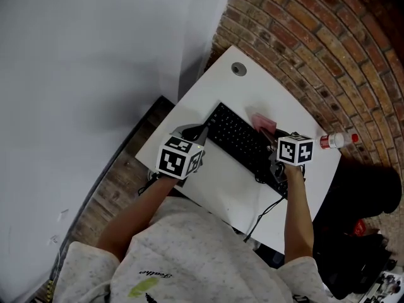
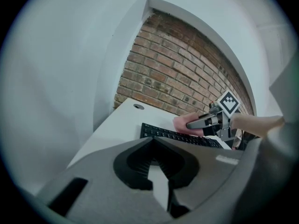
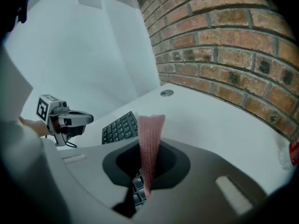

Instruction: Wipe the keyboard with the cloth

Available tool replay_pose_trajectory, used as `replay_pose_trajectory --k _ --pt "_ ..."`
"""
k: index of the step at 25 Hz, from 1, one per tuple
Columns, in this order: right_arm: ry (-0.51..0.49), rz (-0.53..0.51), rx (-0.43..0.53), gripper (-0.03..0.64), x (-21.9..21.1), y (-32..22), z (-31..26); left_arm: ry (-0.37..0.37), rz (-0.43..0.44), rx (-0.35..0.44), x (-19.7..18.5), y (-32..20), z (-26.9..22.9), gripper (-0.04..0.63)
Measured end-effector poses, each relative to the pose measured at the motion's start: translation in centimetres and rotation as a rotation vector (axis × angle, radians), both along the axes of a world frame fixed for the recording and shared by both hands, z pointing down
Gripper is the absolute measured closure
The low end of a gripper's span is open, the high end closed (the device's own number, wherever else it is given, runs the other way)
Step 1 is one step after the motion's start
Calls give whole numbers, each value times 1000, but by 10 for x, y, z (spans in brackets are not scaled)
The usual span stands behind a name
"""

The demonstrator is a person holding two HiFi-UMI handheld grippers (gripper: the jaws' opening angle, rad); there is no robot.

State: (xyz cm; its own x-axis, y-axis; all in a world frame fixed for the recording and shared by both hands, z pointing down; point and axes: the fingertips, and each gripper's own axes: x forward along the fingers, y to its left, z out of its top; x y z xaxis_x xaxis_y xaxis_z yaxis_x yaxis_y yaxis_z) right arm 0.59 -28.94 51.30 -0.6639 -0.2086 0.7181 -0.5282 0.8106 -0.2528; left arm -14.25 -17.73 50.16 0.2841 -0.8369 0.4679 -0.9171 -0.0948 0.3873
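Two claws work over a white counter (image 1: 262,84) set against a brick wall. The right claw (image 3: 149,146) is pinched on a pink cloth (image 3: 151,125), which stands up from between its jaws as a narrow folded strip. The left claw (image 2: 152,141) is pressed together with nothing in it, only bare counter showing through the gap behind its tips.

The black keyboard (image 1: 243,141) lies slantwise, its long axis running from far left to near right. The cloth hangs over the right half of it, toward the far edge, and keys show directly under the right claw. I cannot tell whether the cloth touches them. The left claw sits just beside the keyboard's left end, probably placed to steady it.

Wiping looks barely begun. The stroke likely runs leftward along the long axis, so the right claw, already over the keys, is the one to carry it.
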Motion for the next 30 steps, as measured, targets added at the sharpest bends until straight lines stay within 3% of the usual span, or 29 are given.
replay_pose_trajectory --k 30 --pt "-7 -152 22 592 -129 1 1 19 -68 4 -66 2 2 601"
